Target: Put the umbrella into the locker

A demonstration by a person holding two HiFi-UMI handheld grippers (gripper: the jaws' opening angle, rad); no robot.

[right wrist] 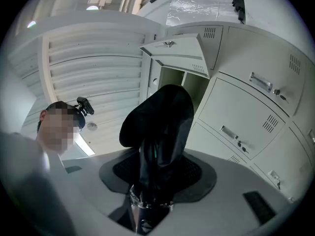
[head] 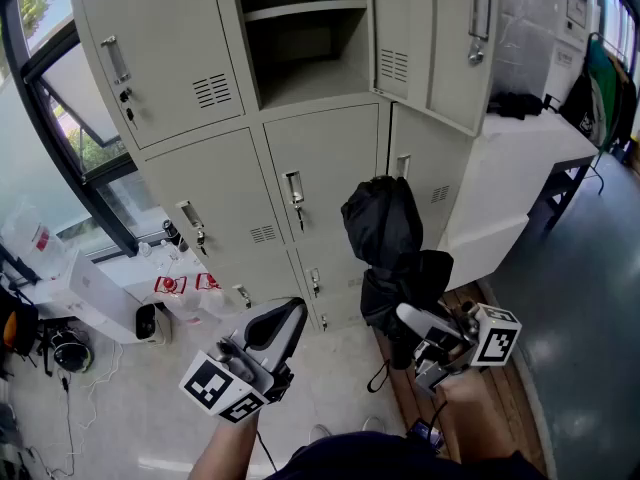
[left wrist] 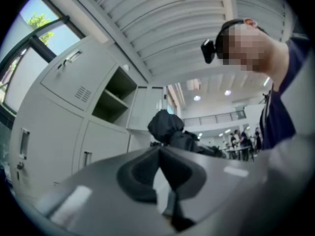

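While angled upward toward the locker [head: 330, 158], clamps the folded black umbrella [head: 385, 230] in the right hand-held gripper [head: 408, 330], upright before the locker's lower doors; holds the left hand-held gripper [head: 292, 313] toward the locker, jaws together, empty.

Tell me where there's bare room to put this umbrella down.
The open compartment, between the shut upper-left door and its own swung door, looks bare below its shelf. The other locker doors are shut. The floor at left is crowded with bottles and a box.
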